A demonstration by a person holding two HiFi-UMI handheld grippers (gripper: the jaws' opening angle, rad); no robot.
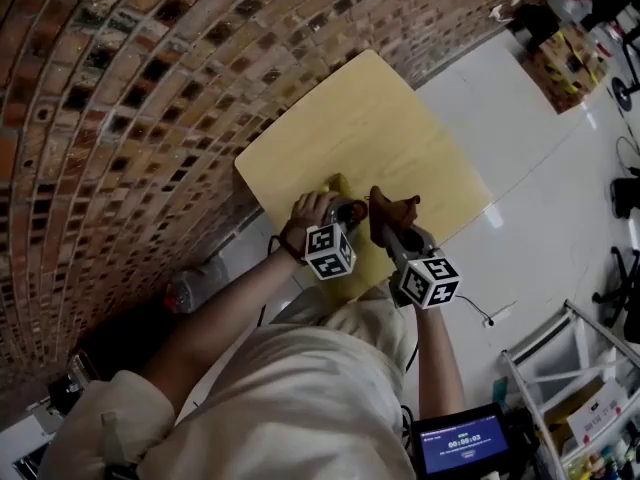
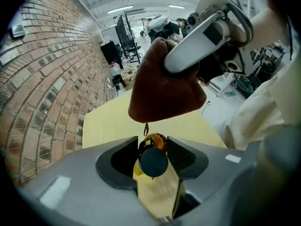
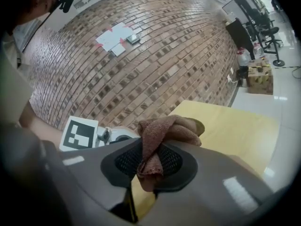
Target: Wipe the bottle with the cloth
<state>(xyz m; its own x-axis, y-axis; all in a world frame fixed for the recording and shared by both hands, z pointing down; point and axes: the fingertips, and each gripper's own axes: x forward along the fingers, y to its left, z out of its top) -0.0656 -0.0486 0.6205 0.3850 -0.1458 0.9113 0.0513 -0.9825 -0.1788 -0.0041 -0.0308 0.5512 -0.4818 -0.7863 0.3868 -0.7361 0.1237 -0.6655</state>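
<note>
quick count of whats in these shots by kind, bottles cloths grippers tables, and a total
small yellow bottle with a dark round cap: 1
brown fuzzy cloth: 1
grey two-jaw grippers: 2, the left gripper and the right gripper
pale yellow wooden table: 1
total: 5

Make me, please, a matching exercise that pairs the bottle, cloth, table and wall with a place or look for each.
Things:
1. bottle
2. cloth
3. table
4. wall

Descriptions:
A. red-brown brick
B. clamped in the right hand-held gripper
C. pale wooden top
D. clamped in the left hand-held gripper

Pairs: 1-D, 2-B, 3-C, 4-A
</note>
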